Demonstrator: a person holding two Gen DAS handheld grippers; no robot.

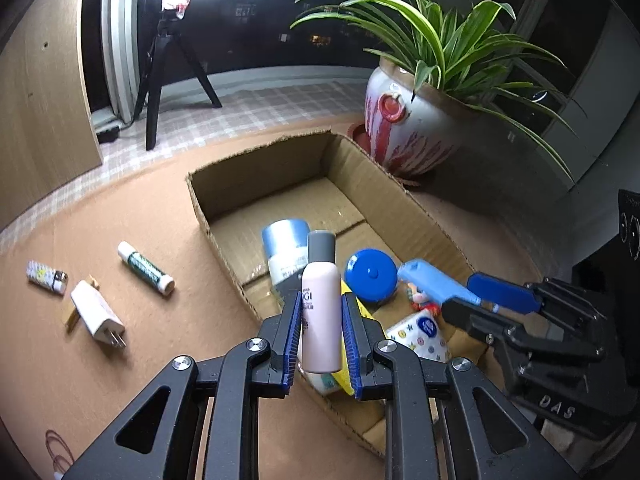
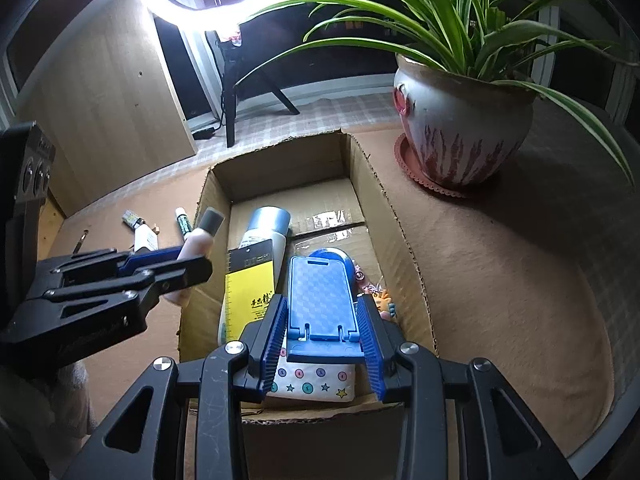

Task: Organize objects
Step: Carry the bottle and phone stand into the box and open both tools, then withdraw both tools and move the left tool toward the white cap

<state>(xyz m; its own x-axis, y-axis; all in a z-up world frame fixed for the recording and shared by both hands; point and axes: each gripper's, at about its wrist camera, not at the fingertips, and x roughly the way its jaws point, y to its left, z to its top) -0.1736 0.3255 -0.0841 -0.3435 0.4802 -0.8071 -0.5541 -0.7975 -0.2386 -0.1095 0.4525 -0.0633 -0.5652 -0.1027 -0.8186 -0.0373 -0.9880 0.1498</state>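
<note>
While a lighter [image 1: 47,276], a white charger plug [image 1: 97,314] and a lip balm tube [image 1: 145,268] lay on the tabletop [image 1: 100,380] left of the cardboard box [image 1: 256,168], the left gripper [image 1: 320,320] had its jaws clamped on a pink lotion bottle [image 1: 320,312] above the box's near left edge. To the right, the right gripper [image 2: 322,334] gripped a blue phone stand [image 2: 322,296] over the box's near end. Releasing well probably meant lowering each item into a free gap beside the spray can [image 2: 264,232] and tissue pack [image 2: 312,384], rather than dropping it.
</note>
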